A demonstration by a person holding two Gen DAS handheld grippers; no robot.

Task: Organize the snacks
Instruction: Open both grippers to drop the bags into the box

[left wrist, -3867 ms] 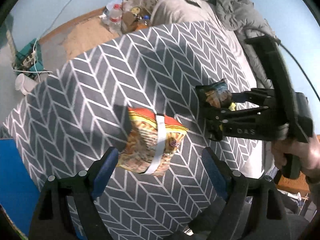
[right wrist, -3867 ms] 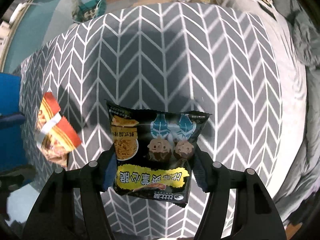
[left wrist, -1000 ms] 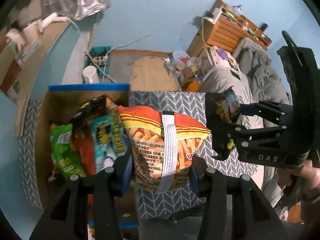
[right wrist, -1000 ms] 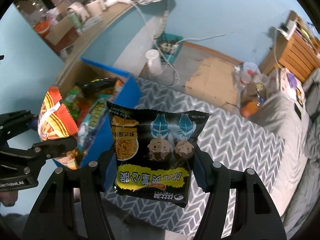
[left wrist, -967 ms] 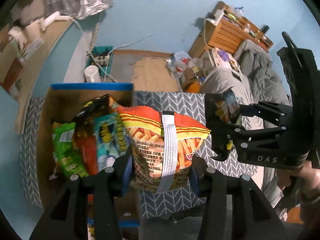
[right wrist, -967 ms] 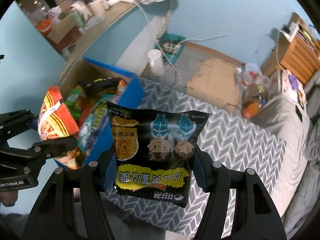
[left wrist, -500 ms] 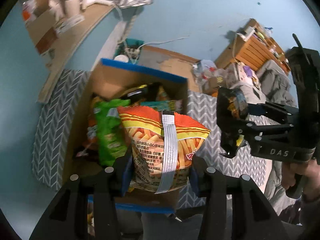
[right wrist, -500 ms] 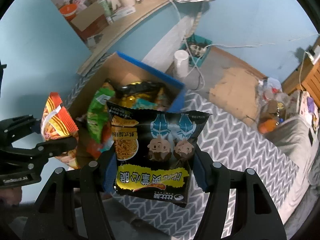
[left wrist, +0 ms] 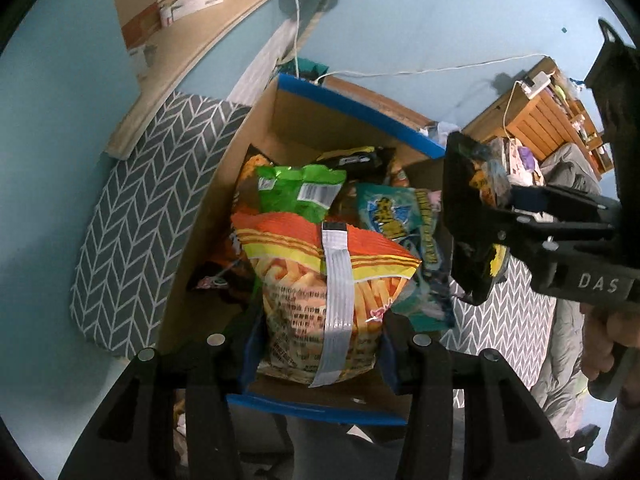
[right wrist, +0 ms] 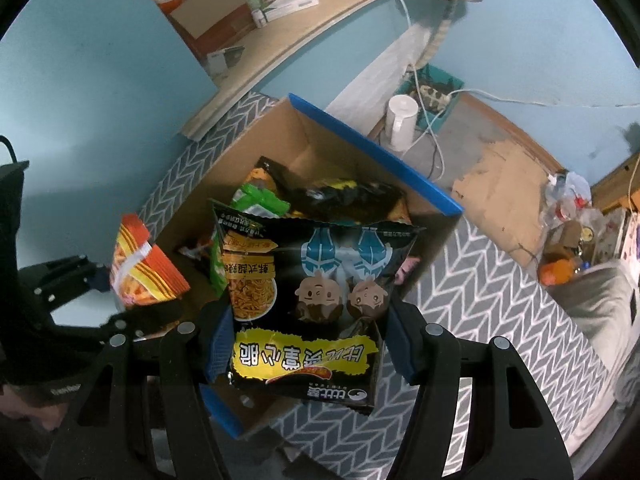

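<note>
My left gripper (left wrist: 318,346) is shut on an orange and yellow chip bag (left wrist: 324,288) and holds it over the near part of a cardboard box with blue edges (left wrist: 352,106). My right gripper (right wrist: 306,342) is shut on a black snack bag (right wrist: 308,304) and holds it above the same box (right wrist: 376,150). The box holds several snack bags, among them a green bag (left wrist: 300,192) and a teal bag (left wrist: 404,216). The right gripper with its black bag (left wrist: 476,216) shows at the right of the left wrist view; the left gripper's chip bag (right wrist: 140,268) shows at the left of the right wrist view.
The box stands on a grey chevron-patterned surface (right wrist: 492,320). A wooden shelf with boxes and cups (right wrist: 280,20) runs along the blue wall behind. A white kettle (right wrist: 402,120), cables and cardboard lie on the floor. A grey bed (right wrist: 600,300) is at the right.
Both grippers have carried their bags from over the patterned surface to above the box. The box now lies more fully under both bags.
</note>
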